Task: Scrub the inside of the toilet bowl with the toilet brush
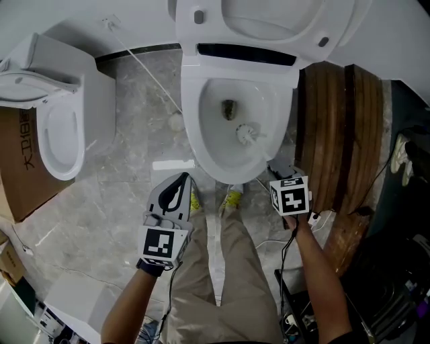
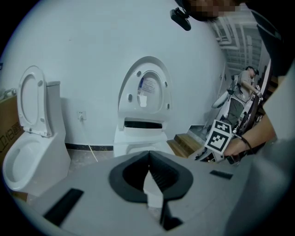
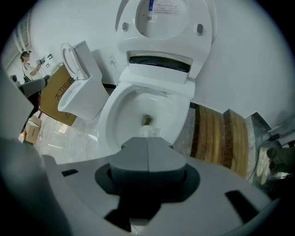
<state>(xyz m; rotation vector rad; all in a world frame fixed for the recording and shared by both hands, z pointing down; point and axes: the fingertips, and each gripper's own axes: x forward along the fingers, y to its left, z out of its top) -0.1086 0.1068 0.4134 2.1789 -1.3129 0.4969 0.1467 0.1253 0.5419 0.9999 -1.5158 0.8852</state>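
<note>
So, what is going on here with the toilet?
A person stands in front of the open toilet bowl with a gripper in each hand. The right gripper is shut on the handle of the toilet brush, and the white brush head is down inside the bowl, close to the drain. The left gripper is shut, holds nothing and hangs above the floor before the bowl.

My right gripper point(image 3: 147, 139) has its fingers point(image 3: 131, 159) pressed together over the toilet brush point(image 1: 247, 133), so the handle is lost between them. In the right gripper view only a sliver of white head peeks past their tips. In the head view the marker cube point(image 1: 290, 195) covers the handle's lower end. The raised toilet lid point(image 1: 269, 20) runs off the top edge, and the cardboard box point(image 1: 20, 168) off the left, its print clipped.
</note>
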